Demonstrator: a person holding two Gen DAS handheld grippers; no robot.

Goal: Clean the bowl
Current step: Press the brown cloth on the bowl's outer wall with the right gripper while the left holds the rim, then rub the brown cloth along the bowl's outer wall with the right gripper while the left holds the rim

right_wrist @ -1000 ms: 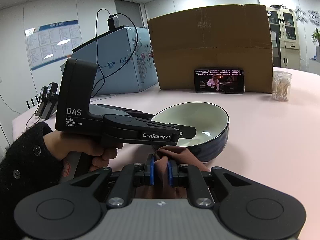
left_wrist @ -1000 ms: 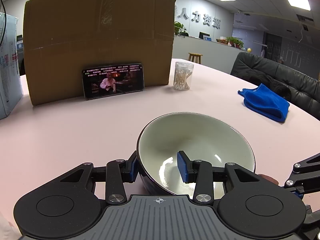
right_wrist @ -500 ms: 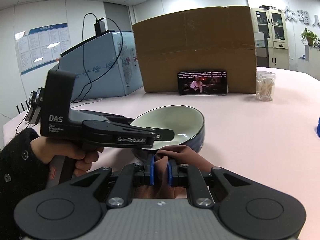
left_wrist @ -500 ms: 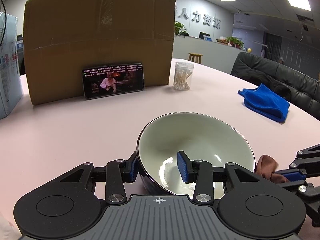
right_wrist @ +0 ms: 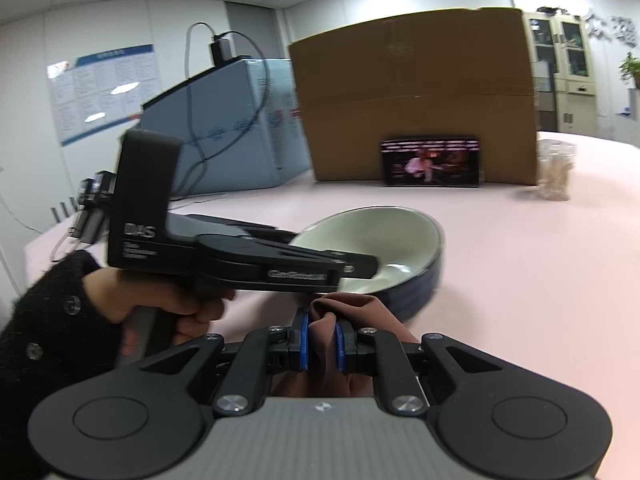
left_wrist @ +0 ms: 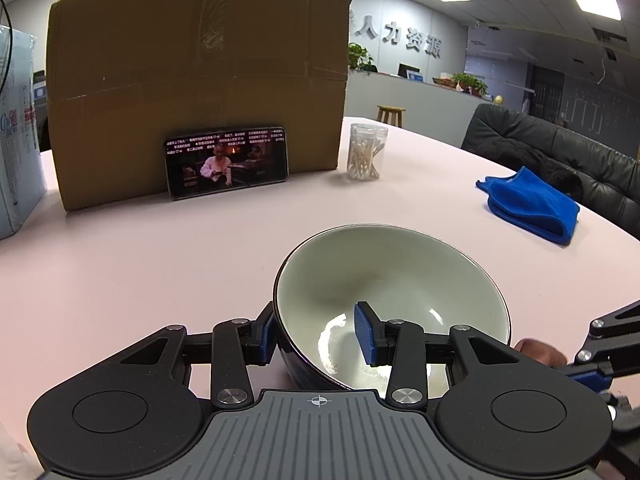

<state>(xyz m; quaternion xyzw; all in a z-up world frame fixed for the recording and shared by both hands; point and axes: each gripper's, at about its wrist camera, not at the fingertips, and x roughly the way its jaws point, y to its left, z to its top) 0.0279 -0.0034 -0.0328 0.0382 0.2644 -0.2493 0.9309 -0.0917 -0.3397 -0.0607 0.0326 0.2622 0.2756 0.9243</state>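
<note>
The bowl (left_wrist: 394, 300), pale inside and dark outside, sits on the pink table (left_wrist: 140, 264) near its front edge, slightly tipped toward the left wrist camera. The left gripper (left_wrist: 316, 338) straddles the near rim: 1 blue-padded finger is outside the wall on the left and the other is inside the bowl, the jaws drawn in around the wall, though whether both pads actually press on it cannot be told. In the right wrist view that same gripper (right_wrist: 352, 270) reaches in from the left, held in a hand with a black sleeve. The right gripper (right_wrist: 322, 342) is nearly closed, its 2 blue pads pinching a bunched brown cloth (right_wrist: 352, 308) just in front of the bowl's dark outer wall (right_wrist: 416, 292); that view is motion-blurred. Farther back, a phone (left_wrist: 227, 162) with a video on its screen leans against a large cardboard box (left_wrist: 196, 92). A clear jar of cotton swabs (left_wrist: 364, 152) stands to the right of the box, and a folded blue cloth (left_wrist: 532, 204) lies near the table's right edge.
</note>
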